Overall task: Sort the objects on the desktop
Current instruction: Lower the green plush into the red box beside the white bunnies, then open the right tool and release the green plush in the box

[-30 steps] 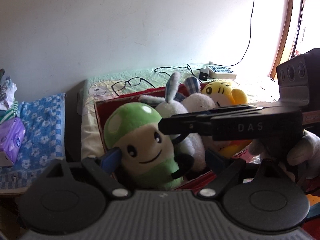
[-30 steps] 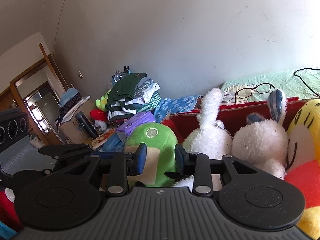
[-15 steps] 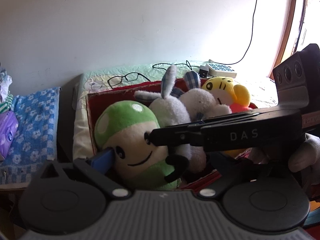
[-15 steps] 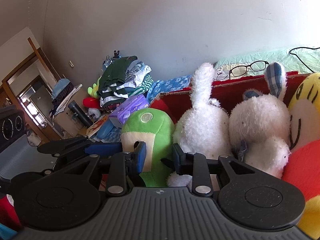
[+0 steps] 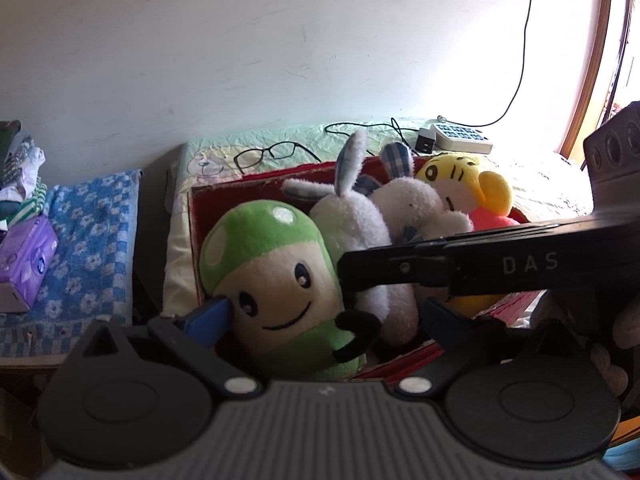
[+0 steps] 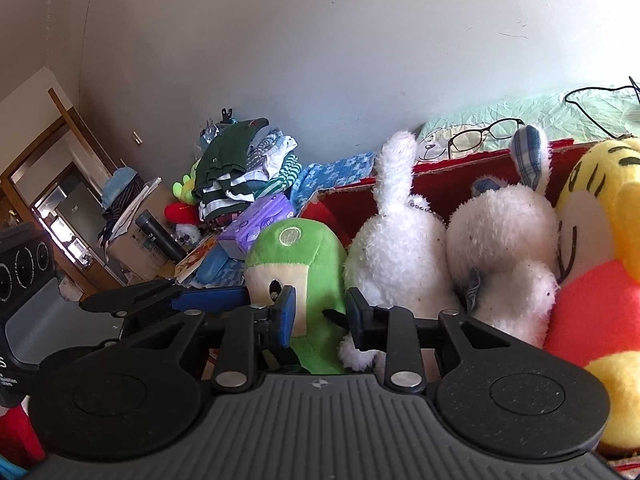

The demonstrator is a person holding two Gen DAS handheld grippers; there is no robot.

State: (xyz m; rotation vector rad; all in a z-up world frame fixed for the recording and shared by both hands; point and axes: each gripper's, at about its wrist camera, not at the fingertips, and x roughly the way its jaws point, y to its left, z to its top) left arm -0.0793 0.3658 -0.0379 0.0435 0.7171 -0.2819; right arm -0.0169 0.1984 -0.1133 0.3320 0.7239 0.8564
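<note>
A green mushroom plush (image 5: 272,280) stands at the left end of a red box (image 5: 248,188), beside two white rabbit plushes (image 5: 360,232) and a yellow tiger plush (image 5: 464,184). My left gripper (image 5: 324,320) is open, its fingers on either side of the mushroom plush. My right gripper (image 6: 320,316) is part open just in front of the mushroom plush (image 6: 300,256), with its black arm between the fingers. The right gripper's body crosses the left wrist view (image 5: 480,268) over the rabbits. The rabbits (image 6: 404,248) and the tiger (image 6: 592,240) fill the right of the right wrist view.
Black glasses (image 5: 264,154), a cable and a white keypad (image 5: 460,138) lie on the green cloth behind the box. A blue flowered towel (image 5: 88,232) and a purple tissue pack (image 5: 24,256) are to the left. Folded clothes (image 6: 240,168) are stacked further left.
Both grippers moved closer to the mushroom plush, which now looks larger. The right gripper's body slid right in the left wrist view, and its fingers closed in a little.
</note>
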